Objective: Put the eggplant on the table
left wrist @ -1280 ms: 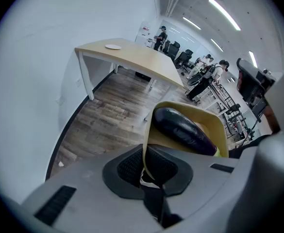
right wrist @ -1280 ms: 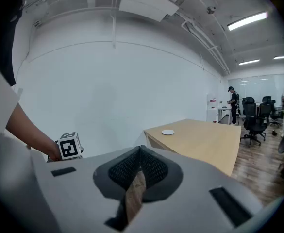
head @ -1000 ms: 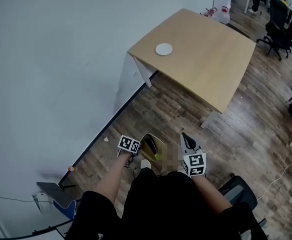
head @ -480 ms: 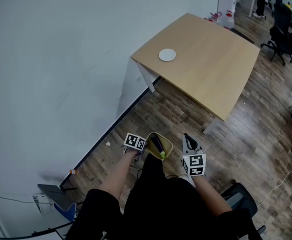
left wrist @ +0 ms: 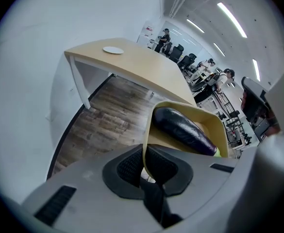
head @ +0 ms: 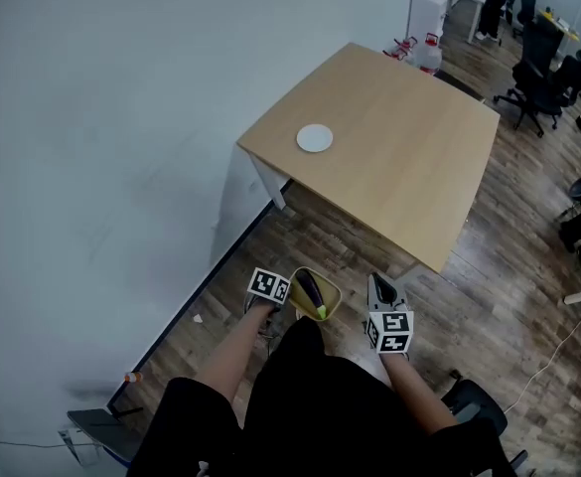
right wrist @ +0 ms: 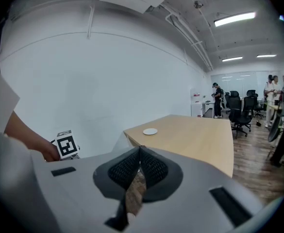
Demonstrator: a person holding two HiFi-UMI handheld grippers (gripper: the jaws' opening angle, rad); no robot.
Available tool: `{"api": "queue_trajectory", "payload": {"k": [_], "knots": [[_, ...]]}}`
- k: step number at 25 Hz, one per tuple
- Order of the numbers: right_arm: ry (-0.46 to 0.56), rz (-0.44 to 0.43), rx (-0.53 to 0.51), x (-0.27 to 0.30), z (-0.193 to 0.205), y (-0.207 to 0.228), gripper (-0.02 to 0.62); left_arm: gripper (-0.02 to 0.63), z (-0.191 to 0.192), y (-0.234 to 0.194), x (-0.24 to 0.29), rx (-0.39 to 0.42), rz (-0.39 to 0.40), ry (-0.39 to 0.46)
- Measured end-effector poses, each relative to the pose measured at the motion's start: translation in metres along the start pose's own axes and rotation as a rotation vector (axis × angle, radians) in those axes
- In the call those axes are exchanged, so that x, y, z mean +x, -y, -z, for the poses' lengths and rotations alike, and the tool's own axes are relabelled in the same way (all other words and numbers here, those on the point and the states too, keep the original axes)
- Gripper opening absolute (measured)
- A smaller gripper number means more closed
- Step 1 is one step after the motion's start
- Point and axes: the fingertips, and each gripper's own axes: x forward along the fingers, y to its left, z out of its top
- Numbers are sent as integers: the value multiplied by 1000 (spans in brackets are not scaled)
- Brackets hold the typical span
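Clamping yellow tray (left wrist: 189,106) rim, left hand-held gripper (left wrist: 144,150); glossy purple eggplant (left wrist: 182,126) inside; right hand-held gripper (right wrist: 139,150) closed

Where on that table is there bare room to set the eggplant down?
Nearly the whole wooden table is bare. Only a small white plate sits near the wall-side corner. The rest, out toward the open floor side, is free. Nowhere is crowded.

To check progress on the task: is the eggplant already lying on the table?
No, the eggplant lies in a yellow bowl clamped by the left gripper.
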Motion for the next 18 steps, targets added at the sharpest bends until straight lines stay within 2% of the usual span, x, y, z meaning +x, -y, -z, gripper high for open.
{"api": "queue_trajectory", "payload": {"k": [4,8,13,18], "knots": [[-28,20,3,39,-11,-4,60,20,-31,-36,3,-41,23,-3],[-53,14,11,82,-24,-15,60,20,-71,-77,-10,-88,27,46],[-70,10,48,131,-39,-31,60,20,-114,-125,-36,-58,-4,69],[-56,20,42,172,-57,-48,60,20,-155,-172,-57,-89,-25,126]]}}
